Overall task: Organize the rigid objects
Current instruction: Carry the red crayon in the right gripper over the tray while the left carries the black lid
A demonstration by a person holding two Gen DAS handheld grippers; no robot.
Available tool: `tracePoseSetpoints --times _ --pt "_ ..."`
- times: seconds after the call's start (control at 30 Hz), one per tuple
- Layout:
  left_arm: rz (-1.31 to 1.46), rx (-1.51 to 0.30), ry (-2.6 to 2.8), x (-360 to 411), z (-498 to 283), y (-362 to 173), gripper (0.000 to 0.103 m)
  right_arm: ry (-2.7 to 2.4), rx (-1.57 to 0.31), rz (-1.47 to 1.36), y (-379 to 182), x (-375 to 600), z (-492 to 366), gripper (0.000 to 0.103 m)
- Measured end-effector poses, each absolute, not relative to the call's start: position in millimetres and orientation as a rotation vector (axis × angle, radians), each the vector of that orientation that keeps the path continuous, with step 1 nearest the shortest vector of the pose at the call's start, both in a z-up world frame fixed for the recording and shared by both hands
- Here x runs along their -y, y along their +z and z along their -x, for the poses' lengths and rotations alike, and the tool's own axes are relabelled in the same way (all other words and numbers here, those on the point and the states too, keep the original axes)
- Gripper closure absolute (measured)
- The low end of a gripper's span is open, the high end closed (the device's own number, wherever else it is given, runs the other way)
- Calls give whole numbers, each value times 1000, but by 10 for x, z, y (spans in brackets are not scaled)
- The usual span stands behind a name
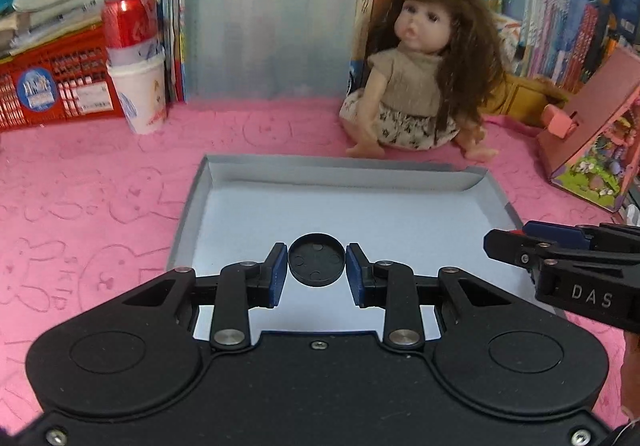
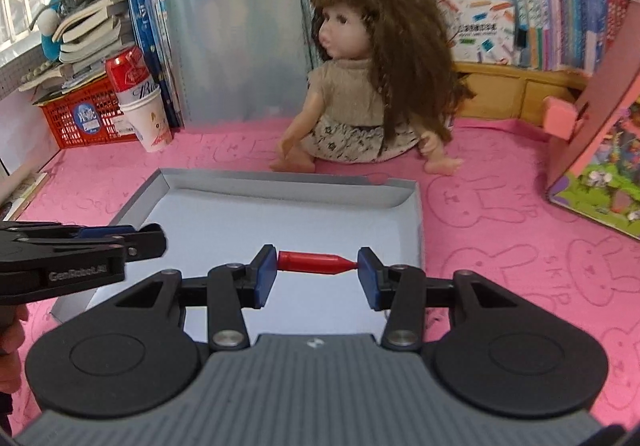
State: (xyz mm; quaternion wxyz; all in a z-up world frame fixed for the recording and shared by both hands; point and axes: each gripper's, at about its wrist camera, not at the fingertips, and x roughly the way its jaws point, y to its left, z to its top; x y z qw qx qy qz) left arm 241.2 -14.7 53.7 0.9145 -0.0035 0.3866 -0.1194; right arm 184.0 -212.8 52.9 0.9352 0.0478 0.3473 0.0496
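Note:
In the left wrist view my left gripper [image 1: 317, 261] is shut on a round black cap [image 1: 317, 260], pressed between its blue pads above the shallow grey box lid [image 1: 192, 202]. Seen from the right wrist, my right gripper [image 2: 317, 261] is shut on a red bullet-shaped piece [image 2: 312, 261], held end to end between the pads over the same grey box lid [image 2: 416, 214]. The right gripper [image 1: 516, 246] reaches in from the right edge of the left view. At the left edge of the right view is the left gripper [image 2: 148, 240]. The lid's floor is bare.
A long-haired doll [image 1: 416, 86] sits on the pink mat [image 1: 80, 206] behind the lid. A red can in a white paper cup [image 1: 138, 86] and a red basket [image 1: 52, 86] stand at back left. A pink toy house [image 1: 592, 142] stands at right; books line the back.

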Motion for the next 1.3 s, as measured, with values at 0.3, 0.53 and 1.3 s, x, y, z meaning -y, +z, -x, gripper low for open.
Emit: tracePoseSetpoints --times 0.3,0.53,1.3 --pt "-40 -822 -201 225 -2747 380 73 56 -778 -98 346 2118 -2226 54" --pt "-59 -854 -194 239 -2821 256 73 32 -806 -98 223 2146 -2303 54" --pt "-84 -892 -200 326 -2861 157 73 10 -839 -65 122 2128 -2354 53"
